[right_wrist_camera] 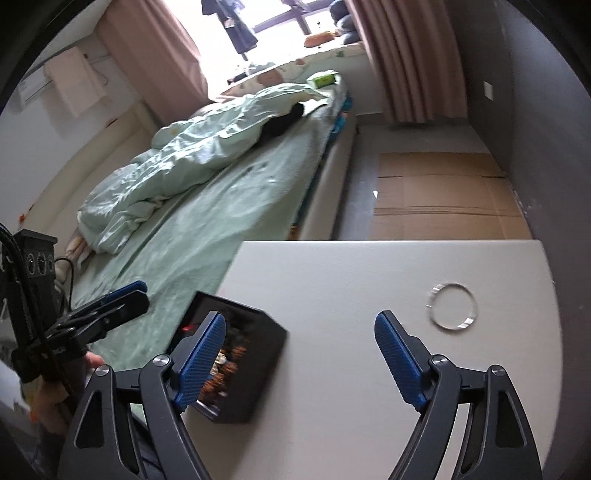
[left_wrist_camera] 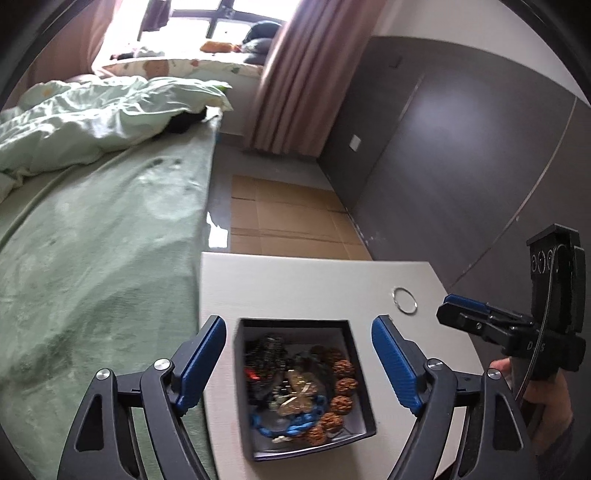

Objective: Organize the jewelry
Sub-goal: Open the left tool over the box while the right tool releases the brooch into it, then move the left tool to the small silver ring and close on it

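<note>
Jewelry, tangled beads in a dark square box (left_wrist_camera: 301, 384), sits between our spread left gripper (left_wrist_camera: 299, 365); a thin silver bangle (right_wrist_camera: 451, 305) lies on the worktop (right_wrist_camera: 332, 369) ahead-right of our spread, nearer right gripper (right_wrist_camera: 300, 356).

Daylight only, coming from the window (left_wrist_camera: 207, 26) at the far end; it's blown out to white in both views, no detail in the panes. The duvet (right_wrist_camera: 192, 155) catches soft highlights, folds shaded. The surface (left_wrist_camera: 295, 284) is evenly lit, shadows faint and diffuse. A small glare patch sits on the floor (left_wrist_camera: 217, 232) beside the bed. The dark wall panel (left_wrist_camera: 461, 122) on the right shows a dull sheen. Heavy fisheye bend: straight edges curve, black vignette at the corners. The curtain (left_wrist_camera: 291, 74) looks smeared by motion blur, and the metal ring (right_wrist_camera: 451, 305) is ghosted in the right wrist view. Near box contents are soft.
</note>
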### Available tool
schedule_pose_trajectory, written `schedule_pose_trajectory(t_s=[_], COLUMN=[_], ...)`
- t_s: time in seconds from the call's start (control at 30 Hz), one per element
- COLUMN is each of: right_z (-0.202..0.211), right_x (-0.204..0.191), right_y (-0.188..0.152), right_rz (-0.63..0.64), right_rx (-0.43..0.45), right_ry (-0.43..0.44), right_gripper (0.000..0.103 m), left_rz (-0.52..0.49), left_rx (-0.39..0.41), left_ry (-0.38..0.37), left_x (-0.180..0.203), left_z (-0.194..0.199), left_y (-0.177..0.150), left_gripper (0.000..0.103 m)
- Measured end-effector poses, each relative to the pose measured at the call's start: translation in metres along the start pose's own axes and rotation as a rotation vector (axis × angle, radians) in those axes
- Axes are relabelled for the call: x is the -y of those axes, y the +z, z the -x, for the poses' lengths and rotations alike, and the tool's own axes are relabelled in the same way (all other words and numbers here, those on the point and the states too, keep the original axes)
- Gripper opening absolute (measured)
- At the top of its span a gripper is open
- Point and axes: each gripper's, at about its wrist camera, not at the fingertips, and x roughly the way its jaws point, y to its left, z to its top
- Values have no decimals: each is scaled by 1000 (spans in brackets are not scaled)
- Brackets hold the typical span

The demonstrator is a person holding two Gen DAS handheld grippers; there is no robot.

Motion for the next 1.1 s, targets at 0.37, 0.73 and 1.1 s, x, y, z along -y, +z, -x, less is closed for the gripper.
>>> schedule_pose_trajectory(t_s=[0.37, 0.73, 1.1], right_z=[28, 48, 59], right_x=[67, 118, 148], right_y=[-4, -16, -19], right_rz=[-164, -255, -325], right_rx=[21, 25, 52], right_ry=[-75, -128, -118], right_gripper=[88, 88, 87], left_rz=[-189, -299, -371], left_rx=[-86, -280, -439], left_ry=[-30, -22, 11], left_x=[74, 117, 142], left_z=[-28, -98, -160], left_y=[8, 13, 7], left_gripper=[80, 55, 38])
